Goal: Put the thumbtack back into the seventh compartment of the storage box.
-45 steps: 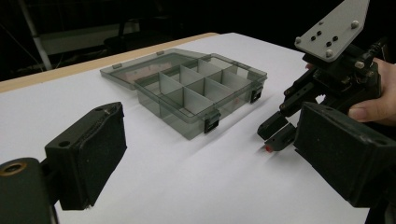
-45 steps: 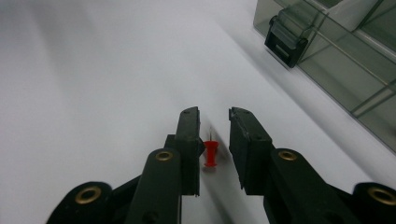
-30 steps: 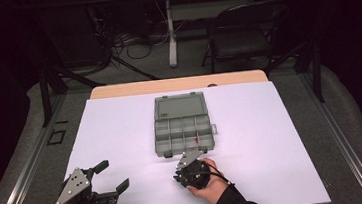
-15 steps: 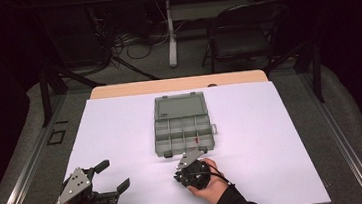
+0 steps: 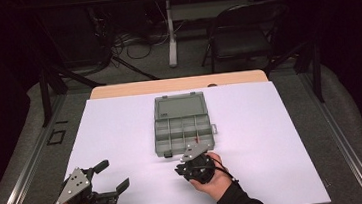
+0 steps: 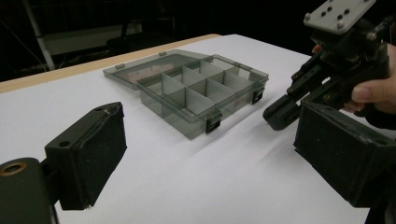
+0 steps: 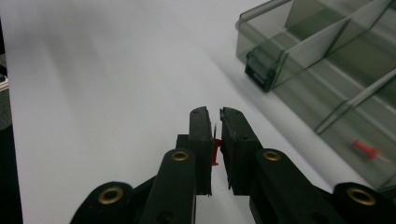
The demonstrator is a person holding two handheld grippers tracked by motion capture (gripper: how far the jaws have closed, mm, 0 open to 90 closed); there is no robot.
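Note:
A grey see-through compartment box point(image 5: 156, 138) lies open at the table's middle, its lid folded back. In the right gripper view its front wall point(image 7: 280, 60) is ahead and to the right, and a red push pin point(image 7: 366, 149) lies in a near compartment. My right gripper point(image 5: 178, 170) sits just in front of the box, shut on another red push pin point(image 7: 215, 151) held between its pads. My left gripper point(image 5: 112, 174) rests at the front left, open and holding nothing. From the left gripper point(image 6: 210, 142) I see the box point(image 6: 201, 88) ahead and the right gripper point(image 6: 280, 116) at right.
White paper point(image 5: 273, 138) covers the table, with a wooden edge point(image 5: 177, 84) showing at the back. A black chair point(image 5: 242, 31) and cables stand on the floor beyond. Metal rails run along both sides of the table.

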